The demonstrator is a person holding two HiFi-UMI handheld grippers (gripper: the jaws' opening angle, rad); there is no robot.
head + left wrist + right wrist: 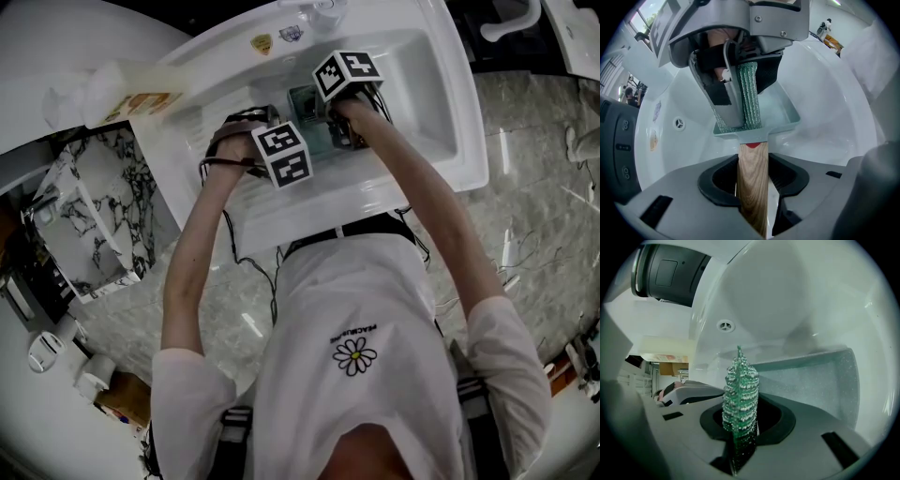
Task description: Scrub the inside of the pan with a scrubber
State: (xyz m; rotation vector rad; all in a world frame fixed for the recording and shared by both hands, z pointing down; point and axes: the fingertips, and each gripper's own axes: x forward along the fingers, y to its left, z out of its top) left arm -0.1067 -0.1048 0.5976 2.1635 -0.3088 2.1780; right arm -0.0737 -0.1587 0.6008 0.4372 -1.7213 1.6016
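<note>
inside white sink (469, 141): teal pan (785, 115); grey marbled floor (534, 253).

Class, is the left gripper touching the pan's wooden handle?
Touching. The left gripper view shows the left gripper clamped on the wooden handle.

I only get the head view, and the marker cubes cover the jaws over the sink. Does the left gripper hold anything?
Observer: Yes. The left gripper is shut on the wooden handle of the pan.
Operator: And where is the scrubber?
Observer: The scrubber is pinched in the right gripper. In the left gripper view, its end reaches down inside the pan, near the handle.
</note>
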